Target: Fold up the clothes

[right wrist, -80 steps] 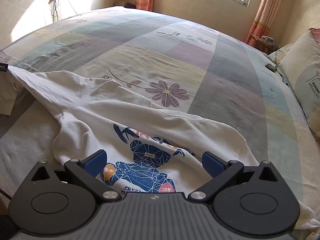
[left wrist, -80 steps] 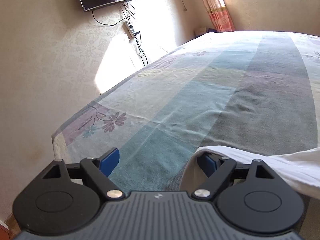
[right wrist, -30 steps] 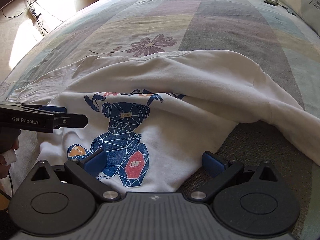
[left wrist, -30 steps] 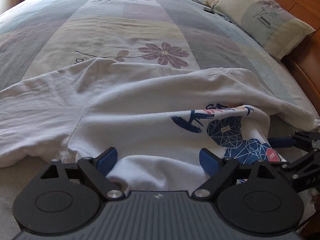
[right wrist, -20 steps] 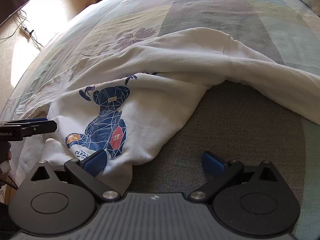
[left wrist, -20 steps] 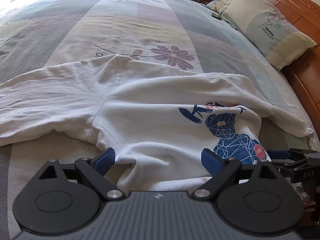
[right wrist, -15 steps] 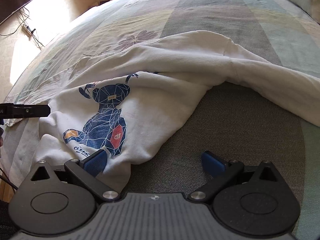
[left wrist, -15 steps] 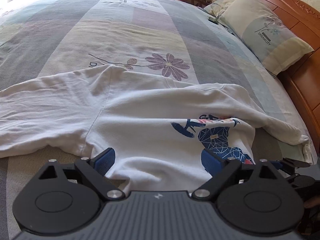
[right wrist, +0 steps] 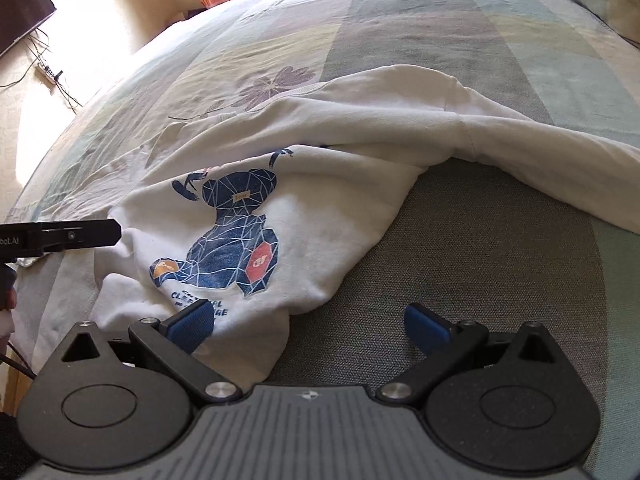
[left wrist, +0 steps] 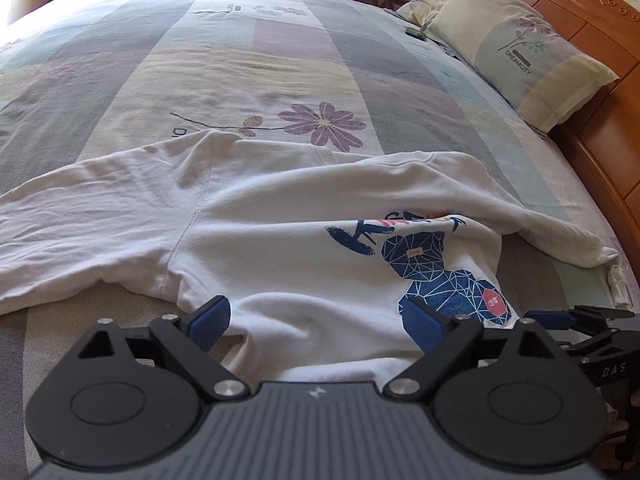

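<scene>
A white long-sleeved sweatshirt with a blue geometric bear print is lying crumpled across the near part of a bed covered in a patchwork sheet with purple flowers, one sleeve trailing toward a pale pillow by the wooden headboard. The left gripper is hovering at the sweatshirt's near hem, its jaws standing wide open with bunched white fabric lying between them, nothing pinched. The right gripper is hanging over the hem's corner, jaws spread wide and holding nothing, one blue pad over the print, the other above bare sheet.
</scene>
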Action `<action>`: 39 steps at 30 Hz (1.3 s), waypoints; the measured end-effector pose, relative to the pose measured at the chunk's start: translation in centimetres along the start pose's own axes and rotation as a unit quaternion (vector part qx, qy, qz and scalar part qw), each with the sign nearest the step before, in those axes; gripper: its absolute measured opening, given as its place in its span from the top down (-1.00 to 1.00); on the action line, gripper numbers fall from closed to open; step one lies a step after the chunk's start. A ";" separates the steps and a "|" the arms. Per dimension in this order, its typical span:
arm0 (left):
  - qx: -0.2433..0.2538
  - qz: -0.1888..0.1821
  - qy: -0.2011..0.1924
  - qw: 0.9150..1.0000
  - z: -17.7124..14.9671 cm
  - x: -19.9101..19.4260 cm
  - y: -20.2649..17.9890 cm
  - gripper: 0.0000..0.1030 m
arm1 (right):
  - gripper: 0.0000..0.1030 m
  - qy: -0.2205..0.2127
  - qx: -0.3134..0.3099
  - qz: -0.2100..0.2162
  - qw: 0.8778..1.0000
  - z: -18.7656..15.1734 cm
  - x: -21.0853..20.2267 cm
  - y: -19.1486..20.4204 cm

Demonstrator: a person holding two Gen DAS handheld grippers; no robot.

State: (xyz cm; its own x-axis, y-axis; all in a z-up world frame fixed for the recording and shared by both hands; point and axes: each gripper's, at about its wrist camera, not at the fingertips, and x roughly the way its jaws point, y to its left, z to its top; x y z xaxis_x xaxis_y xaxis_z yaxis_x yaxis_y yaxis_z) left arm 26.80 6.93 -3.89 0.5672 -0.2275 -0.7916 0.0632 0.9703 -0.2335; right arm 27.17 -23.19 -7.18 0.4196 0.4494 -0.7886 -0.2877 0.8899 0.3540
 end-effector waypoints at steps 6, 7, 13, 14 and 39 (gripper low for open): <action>-0.013 -0.001 -0.013 1.000 -0.3 -1.2 1.5 -0.80 | -1.00 -0.027 -0.026 0.030 0.999 0.4 -1.6 2.2; -0.015 0.001 -0.014 1.000 -0.2 -1.2 1.6 -0.80 | -1.00 -0.033 -0.035 0.033 0.998 1.0 -1.8 2.4; -0.029 0.004 -0.016 0.999 -0.3 -0.7 2.4 -0.80 | -1.00 -0.064 -0.089 0.027 0.994 7.5 -0.4 2.4; -0.032 0.004 -0.017 0.999 -0.2 -0.7 2.6 -0.80 | -1.00 -0.063 -0.094 0.029 0.993 8.8 0.2 2.3; 0.000 -0.077 -0.053 0.996 7.1 5.5 0.5 -0.80 | -1.00 -0.009 -0.151 0.103 0.983 8.5 7.9 2.3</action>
State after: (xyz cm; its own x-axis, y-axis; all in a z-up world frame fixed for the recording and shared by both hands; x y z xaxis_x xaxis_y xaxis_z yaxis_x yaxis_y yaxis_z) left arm 35.81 6.71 -4.37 0.6344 -0.3631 -0.6824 0.1554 0.9247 -0.3476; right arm 37.12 -16.91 -8.30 0.3395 0.6211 -0.7064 -0.6091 0.7174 0.3380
